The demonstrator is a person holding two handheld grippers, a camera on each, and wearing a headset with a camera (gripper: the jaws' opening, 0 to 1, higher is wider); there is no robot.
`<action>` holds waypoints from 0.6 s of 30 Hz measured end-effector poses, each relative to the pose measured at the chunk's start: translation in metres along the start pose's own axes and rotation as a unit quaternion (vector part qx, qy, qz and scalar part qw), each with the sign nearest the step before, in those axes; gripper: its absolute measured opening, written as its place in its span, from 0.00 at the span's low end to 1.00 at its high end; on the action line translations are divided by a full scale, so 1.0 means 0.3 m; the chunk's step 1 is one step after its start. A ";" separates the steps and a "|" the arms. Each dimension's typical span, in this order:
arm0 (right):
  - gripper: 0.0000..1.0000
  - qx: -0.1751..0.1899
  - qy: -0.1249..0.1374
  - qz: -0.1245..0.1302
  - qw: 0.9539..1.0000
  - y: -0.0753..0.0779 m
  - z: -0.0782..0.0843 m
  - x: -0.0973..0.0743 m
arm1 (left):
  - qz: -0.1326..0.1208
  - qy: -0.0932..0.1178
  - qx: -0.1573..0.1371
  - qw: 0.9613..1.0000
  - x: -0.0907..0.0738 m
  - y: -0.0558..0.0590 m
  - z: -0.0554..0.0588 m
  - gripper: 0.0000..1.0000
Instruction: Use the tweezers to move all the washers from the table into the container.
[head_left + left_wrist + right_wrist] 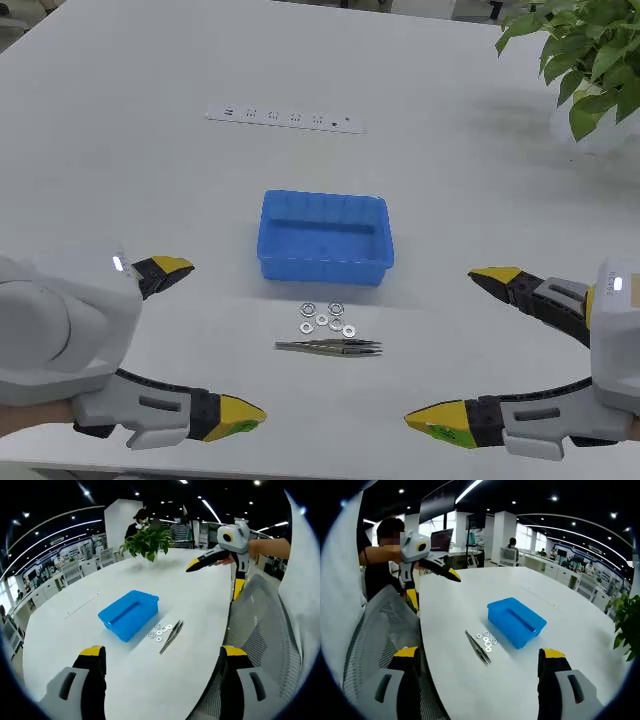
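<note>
Washers [322, 320], small flat metal rings, cluster mid-tabletop [150, 180]. The left hand-held gripper [222, 338] hangs released, jaws wide. Slim steel tweezers [328, 346] lie just before the washers, with a ribbed blue plastic container [325, 262] just behind. The right hand-held gripper [441, 345] is equally released, with smooth white surface between.

Table: broad white top [120, 180], rounded at its edge.
Power strip [286, 118]: lay flat toward the far side.
Plant [590, 50]: leafy, stood at the far right.
Chair [380, 625]: grey mesh back, beside the table.
Ceiling: dark, lit by strip lights [467, 490] and spots.
Room: open office with a white pillar [117, 522].
</note>
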State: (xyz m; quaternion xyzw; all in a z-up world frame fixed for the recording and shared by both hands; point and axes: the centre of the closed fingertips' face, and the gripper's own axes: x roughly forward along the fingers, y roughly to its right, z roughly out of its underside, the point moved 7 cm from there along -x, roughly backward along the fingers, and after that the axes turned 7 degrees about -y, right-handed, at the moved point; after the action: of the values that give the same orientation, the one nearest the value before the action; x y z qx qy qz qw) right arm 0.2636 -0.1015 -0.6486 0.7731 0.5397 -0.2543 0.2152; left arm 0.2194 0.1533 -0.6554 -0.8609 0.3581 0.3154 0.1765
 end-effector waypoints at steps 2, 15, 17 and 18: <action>0.98 0.003 0.004 0.000 1.000 -0.001 -0.002 0.000 | 0.000 -0.003 0.002 1.000 0.003 0.005 0.000 1.00; 0.98 0.004 0.000 -0.003 1.000 -0.005 0.001 0.000 | 0.000 -0.002 0.003 1.000 0.004 0.005 -0.003 1.00; 0.98 0.003 0.001 -0.003 1.000 -0.005 -0.001 0.001 | -0.002 -0.002 0.002 1.000 0.002 0.002 -0.002 1.00; 0.98 0.003 0.001 -0.003 1.000 -0.005 -0.002 0.002 | -0.002 -0.001 0.001 1.000 0.002 0.000 -0.002 1.00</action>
State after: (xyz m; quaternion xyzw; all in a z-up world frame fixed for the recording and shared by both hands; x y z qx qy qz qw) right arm 0.2626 -0.1002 -0.6485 0.7723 0.5416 -0.2558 0.2117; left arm 0.2200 0.1528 -0.6553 -0.8611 0.3562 0.3157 0.1790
